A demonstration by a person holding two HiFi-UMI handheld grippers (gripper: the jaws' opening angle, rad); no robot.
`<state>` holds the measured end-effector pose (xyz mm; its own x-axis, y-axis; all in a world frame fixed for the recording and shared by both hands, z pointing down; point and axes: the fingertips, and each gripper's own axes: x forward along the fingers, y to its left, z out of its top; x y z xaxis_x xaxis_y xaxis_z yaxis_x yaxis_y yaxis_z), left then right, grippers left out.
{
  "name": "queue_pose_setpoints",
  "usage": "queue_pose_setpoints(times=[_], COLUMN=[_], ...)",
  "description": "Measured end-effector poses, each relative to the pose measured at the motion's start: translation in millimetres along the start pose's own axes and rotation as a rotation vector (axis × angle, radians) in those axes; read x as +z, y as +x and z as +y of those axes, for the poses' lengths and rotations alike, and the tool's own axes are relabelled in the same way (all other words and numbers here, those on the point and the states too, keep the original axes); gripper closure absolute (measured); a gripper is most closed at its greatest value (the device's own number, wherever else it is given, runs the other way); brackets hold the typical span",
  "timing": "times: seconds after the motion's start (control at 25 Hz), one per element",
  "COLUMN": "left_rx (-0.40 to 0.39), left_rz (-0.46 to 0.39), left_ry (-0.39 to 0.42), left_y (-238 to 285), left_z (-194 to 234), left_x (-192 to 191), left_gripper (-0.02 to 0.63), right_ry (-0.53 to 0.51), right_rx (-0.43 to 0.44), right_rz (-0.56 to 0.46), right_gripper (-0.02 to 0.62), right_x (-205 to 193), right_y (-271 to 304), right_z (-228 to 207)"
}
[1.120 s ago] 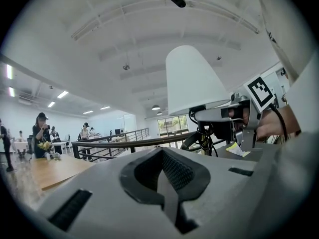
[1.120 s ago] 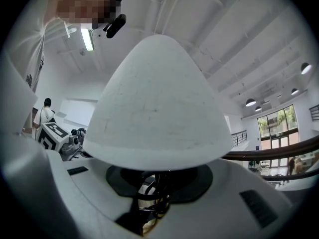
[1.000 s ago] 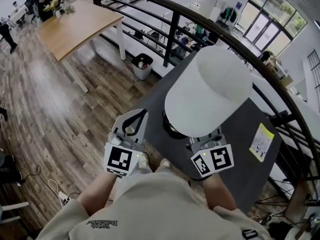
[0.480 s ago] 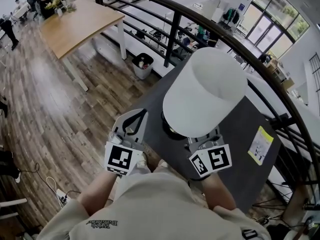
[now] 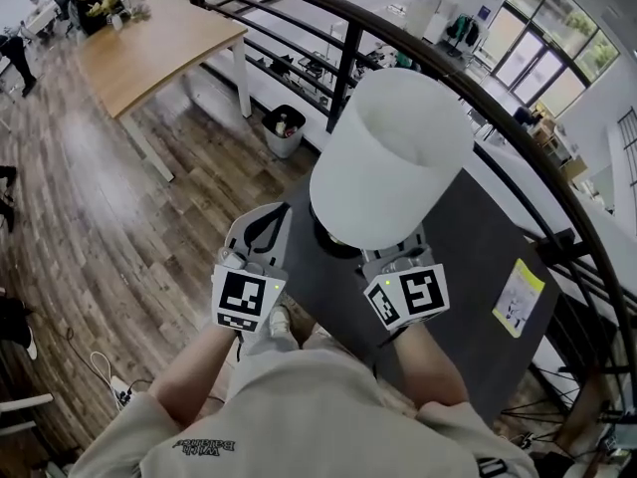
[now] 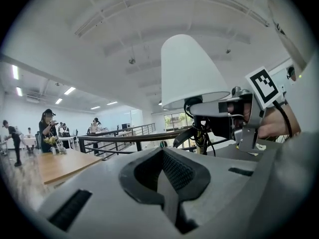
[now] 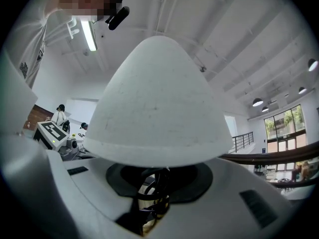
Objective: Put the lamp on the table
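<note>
My right tongs [image 7: 157, 193] hold the lamp [image 5: 388, 157] by its stem, standing straight up. My left tongs [image 6: 167, 176] are closed on nothing. The table [image 5: 478, 237] lies below and ahead.

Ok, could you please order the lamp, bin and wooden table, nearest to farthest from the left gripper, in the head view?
1. Lamp, just to its right.
2. Bin, farther ahead.
3. Wooden table, far upper left.

No text reads clearly to me: shirt [image 5: 204, 444] print upside down, blurred; print on yellow sheet [image 5: 518, 298], lying on table [image 5: 468, 267], too small.
</note>
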<state>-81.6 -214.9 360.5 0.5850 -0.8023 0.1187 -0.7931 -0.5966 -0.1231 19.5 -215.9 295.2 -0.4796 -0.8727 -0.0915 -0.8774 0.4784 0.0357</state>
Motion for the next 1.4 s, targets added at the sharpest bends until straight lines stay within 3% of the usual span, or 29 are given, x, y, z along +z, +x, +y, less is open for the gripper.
queue_pose_setpoints(times=[0.16, 0.36, 0.6, 0.72, 1.16, 1.4], left_rx=[0.013, 0.027, -0.024, -0.036, -0.059, -0.072], left_rz=[0.002, -0.009, -0.005, 0.017, 0.138, 0.152], left_ry=[-0.008, 0.056, 0.026, 0.042, -0.019, -0.022], left_y=[27, 66, 110, 128, 178, 194], left_z=[21, 43, 56, 52, 55, 55], left_x=[-3, 1, -28, -54, -178, -218], left_gripper=[0.602, 0.602, 0.601, 0.603, 0.602, 0.602], right_ry=[0.004, 0.01, 0.048, 0.045, 0.097, 0.088], right_rx=[-0.001, -0.007, 0.001, -0.006, -0.077, -0.071], right_rz=[-0.002, -0.004, 0.022, 0.041, 0.078, 0.074], right_gripper=[0.488, 0.488, 0.488, 0.488, 0.488, 0.488], right_x=[-5, -17, -61, -91, -202, -239], right_y=[32, 64, 103, 113, 141, 152], right_z=[-13, -30, -48, -58, -95, -100])
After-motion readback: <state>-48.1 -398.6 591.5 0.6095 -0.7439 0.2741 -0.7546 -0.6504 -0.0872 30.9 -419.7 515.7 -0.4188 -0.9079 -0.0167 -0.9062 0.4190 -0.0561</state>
